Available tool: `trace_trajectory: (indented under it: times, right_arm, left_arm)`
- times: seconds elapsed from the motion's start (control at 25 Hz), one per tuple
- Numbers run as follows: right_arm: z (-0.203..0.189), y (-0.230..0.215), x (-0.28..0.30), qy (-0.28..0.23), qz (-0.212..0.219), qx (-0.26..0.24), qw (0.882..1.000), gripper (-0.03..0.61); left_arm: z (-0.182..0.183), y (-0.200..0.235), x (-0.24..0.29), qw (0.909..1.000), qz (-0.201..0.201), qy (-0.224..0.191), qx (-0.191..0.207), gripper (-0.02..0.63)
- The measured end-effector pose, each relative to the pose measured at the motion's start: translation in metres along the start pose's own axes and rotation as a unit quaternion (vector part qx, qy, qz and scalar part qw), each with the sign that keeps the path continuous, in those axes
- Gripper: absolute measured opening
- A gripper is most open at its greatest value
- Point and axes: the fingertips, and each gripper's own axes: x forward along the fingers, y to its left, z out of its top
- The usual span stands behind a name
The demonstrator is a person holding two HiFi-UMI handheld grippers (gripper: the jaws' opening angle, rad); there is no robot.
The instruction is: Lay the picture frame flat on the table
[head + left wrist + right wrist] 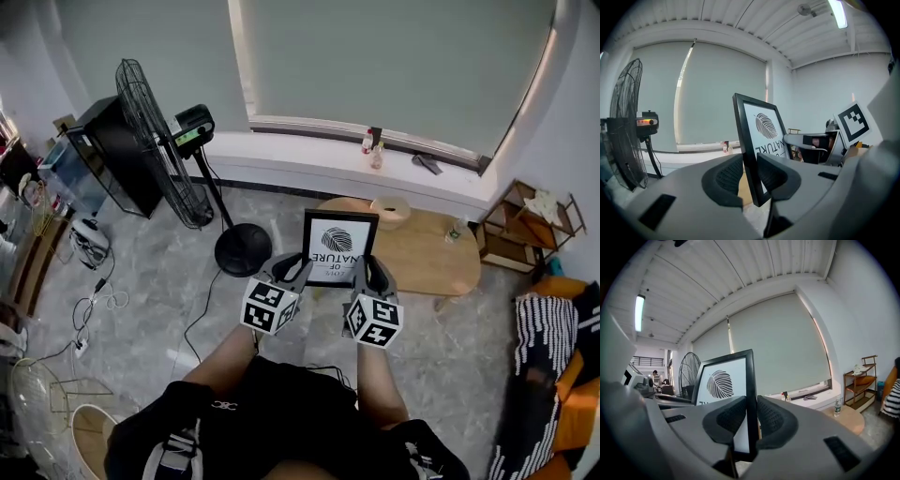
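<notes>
A black picture frame with a white leaf print is held in the air over the near edge of the round wooden table. It stands close to upright, and its lettering reads upside down in the head view. My left gripper grips the frame's left edge. In the left gripper view the frame runs between the two dark pads of that gripper, which lie against it. My right gripper holds the right edge. In the right gripper view its pads close on the frame at the gripper.
A tape roll and a small bottle stand on the table. A standing fan and its round base are to the left, with cables on the floor. A wooden shelf is at the right.
</notes>
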Motion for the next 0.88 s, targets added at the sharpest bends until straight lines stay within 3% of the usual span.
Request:
trace_trajectory:
  times: [0.52,0.88]
  right_arm:
    - [0.001,-0.063,0.043,0.01,-0.035,0.005,0.999,0.087]
    - [0.013,-0.088,0.123,0.016,-0.075,-0.015,0.997,0.087]
  left_arm:
    - [0.007,-0.003,0.083,0.9992,-0.038,0.013,0.007,0.109]
    - [0.025,0.046,0.167,0.997,-0.077,0.004,-0.001,0.109]
